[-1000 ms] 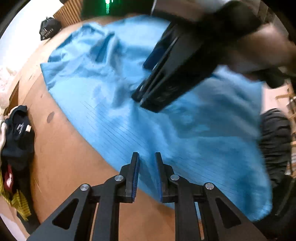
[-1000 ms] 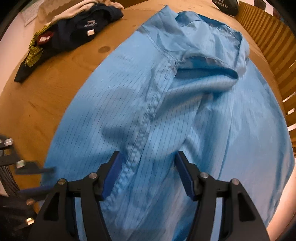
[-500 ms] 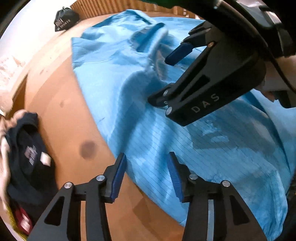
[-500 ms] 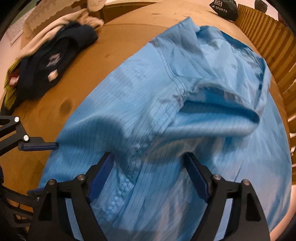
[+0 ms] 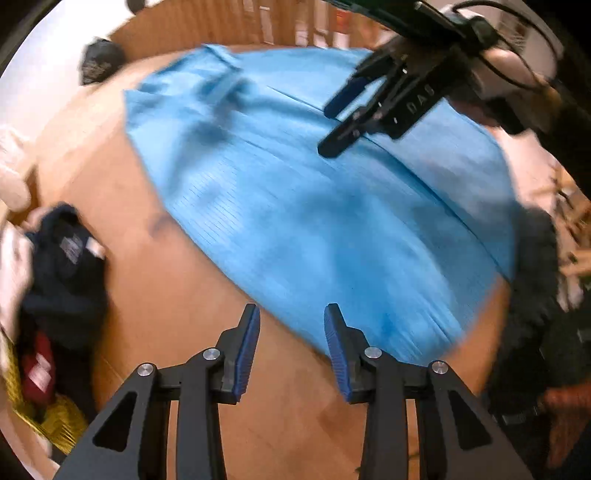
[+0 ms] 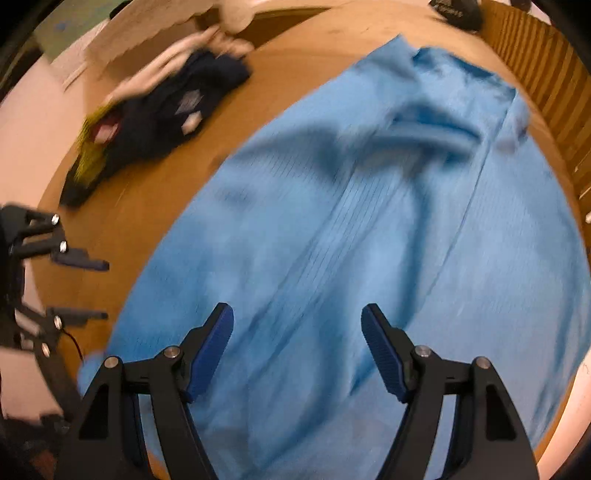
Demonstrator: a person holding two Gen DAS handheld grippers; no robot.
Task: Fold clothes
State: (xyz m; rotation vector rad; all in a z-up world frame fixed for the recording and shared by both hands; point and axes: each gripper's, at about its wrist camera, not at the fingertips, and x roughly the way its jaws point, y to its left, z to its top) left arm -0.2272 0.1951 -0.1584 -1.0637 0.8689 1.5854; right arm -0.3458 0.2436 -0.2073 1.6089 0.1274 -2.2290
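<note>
A light blue pinstriped shirt [image 5: 314, 206] lies spread over the wooden table [image 5: 177, 295], collar toward the far end; it fills most of the right wrist view [image 6: 369, 258]. My left gripper [image 5: 291, 347] is open and empty, hovering above the shirt's near edge. My right gripper [image 6: 297, 347] is wide open above the shirt's middle, holding nothing. In the left wrist view the right gripper [image 5: 341, 122] hangs over the far part of the shirt. The left gripper [image 6: 79, 290] shows at the left edge of the right wrist view. Both views are motion-blurred.
A pile of other clothes, dark navy with red and yellow pieces [image 5: 55, 295] [image 6: 155, 122], sits on the table left of the shirt. A small black bag [image 5: 98, 64] [image 6: 456, 9] lies at the far end. A slatted wooden rail [image 6: 543, 74] borders the right side.
Both grippers pulled back and rose off the shirt. The left gripper opened from nearly shut to open; the right one stayed open and lifted higher.
</note>
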